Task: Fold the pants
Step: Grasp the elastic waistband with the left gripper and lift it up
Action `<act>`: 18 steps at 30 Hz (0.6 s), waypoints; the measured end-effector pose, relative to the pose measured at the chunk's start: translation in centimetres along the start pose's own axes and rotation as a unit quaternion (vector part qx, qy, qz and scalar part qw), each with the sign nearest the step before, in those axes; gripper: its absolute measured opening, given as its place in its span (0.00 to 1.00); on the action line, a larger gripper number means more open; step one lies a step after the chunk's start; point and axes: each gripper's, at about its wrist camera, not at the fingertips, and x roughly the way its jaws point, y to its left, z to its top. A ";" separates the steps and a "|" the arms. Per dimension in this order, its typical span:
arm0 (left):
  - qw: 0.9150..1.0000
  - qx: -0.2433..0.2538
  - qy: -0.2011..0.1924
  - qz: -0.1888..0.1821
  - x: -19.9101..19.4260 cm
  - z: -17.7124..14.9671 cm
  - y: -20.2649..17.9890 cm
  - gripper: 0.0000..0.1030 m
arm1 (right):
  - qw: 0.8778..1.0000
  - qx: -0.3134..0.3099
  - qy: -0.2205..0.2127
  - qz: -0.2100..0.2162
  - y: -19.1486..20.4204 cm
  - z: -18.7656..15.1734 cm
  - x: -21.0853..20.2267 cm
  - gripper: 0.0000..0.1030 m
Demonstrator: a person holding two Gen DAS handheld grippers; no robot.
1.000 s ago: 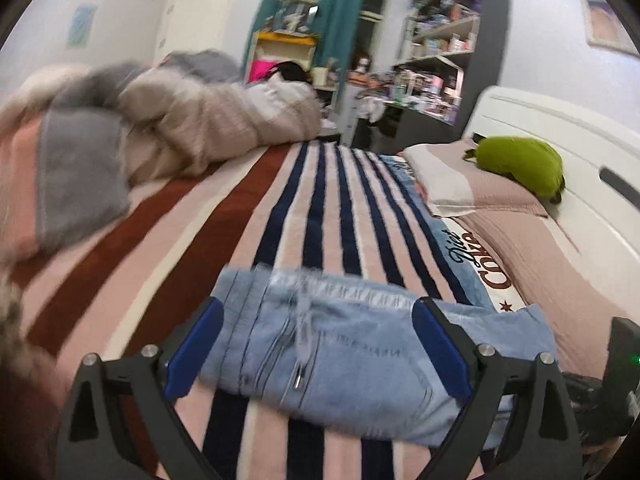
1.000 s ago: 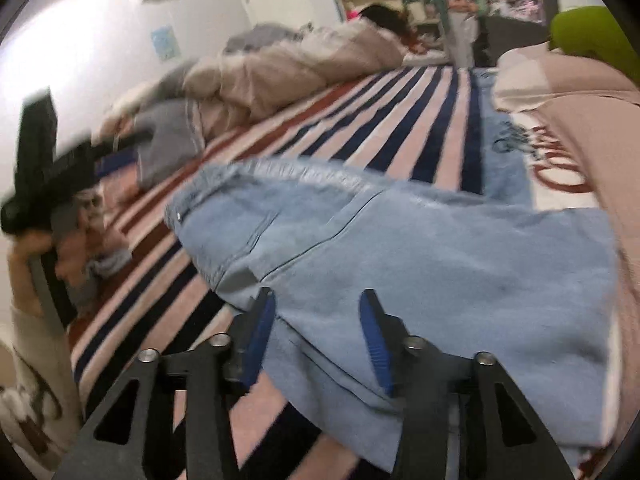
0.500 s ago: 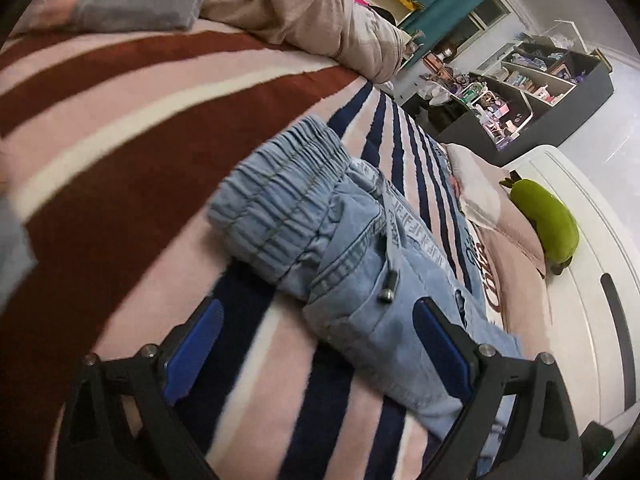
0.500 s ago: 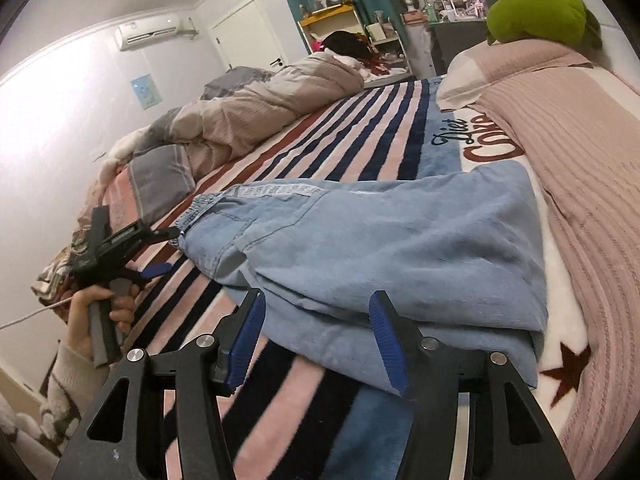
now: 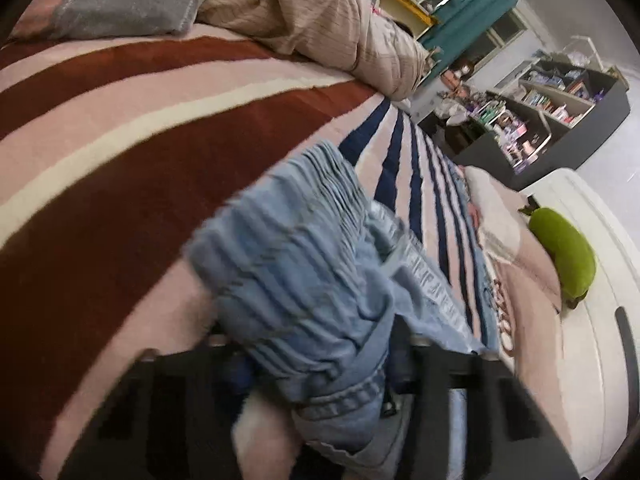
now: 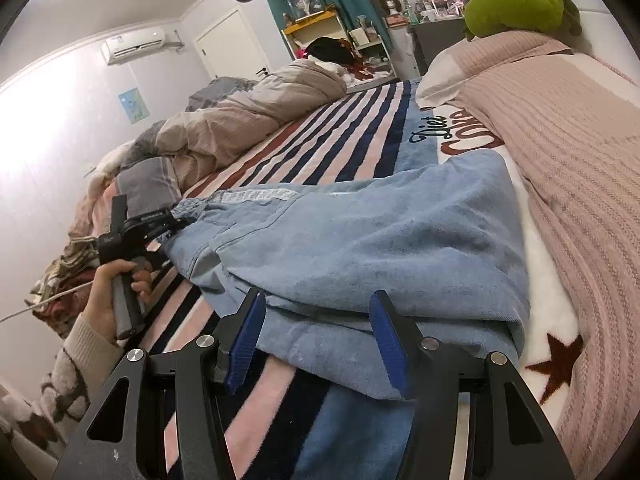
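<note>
pants (image 6: 360, 236): light blue denim | blanket (image 6: 320, 152): pink-navy-maroon stripes | plush (image 6: 516, 4): green, probably

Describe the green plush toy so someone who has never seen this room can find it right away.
Start at the bed's striped blanket and go to its head end. There the rounded green plush toy rests on the ribbed pink pillow. It is the only bright green thing on the bed.

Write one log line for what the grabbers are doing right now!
left gripper: closing on jeans waistband | right gripper: open at hem edge | jeans: flat on bed

Script "Diet" on striped blanket (image 6: 430, 130), larger red word below, possibly "Coke", partly hidden
</note>
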 end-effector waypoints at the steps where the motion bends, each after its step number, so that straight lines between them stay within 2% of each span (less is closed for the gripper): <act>1: 1.000 0.005 -0.009 -0.009 -0.7 0.2 -0.1 0.29 | 1.000 0.000 0.000 -0.001 0.1 -0.1 -0.1 0.48; 3: 1.000 0.010 -0.021 -0.020 -1.9 0.3 -0.2 0.25 | 1.000 -0.002 -0.004 -0.005 0.2 0.1 -0.5 0.48; 11: 0.993 0.049 -0.106 -0.027 -9.9 -0.4 -1.3 0.22 | 1.000 -0.008 -0.015 -0.003 1.3 0.5 -2.6 0.48; 18: 0.983 0.069 -0.169 0.029 -19.0 -0.3 1.4 0.22 | 1.000 -0.011 -0.015 0.014 3.0 -0.1 -4.7 0.48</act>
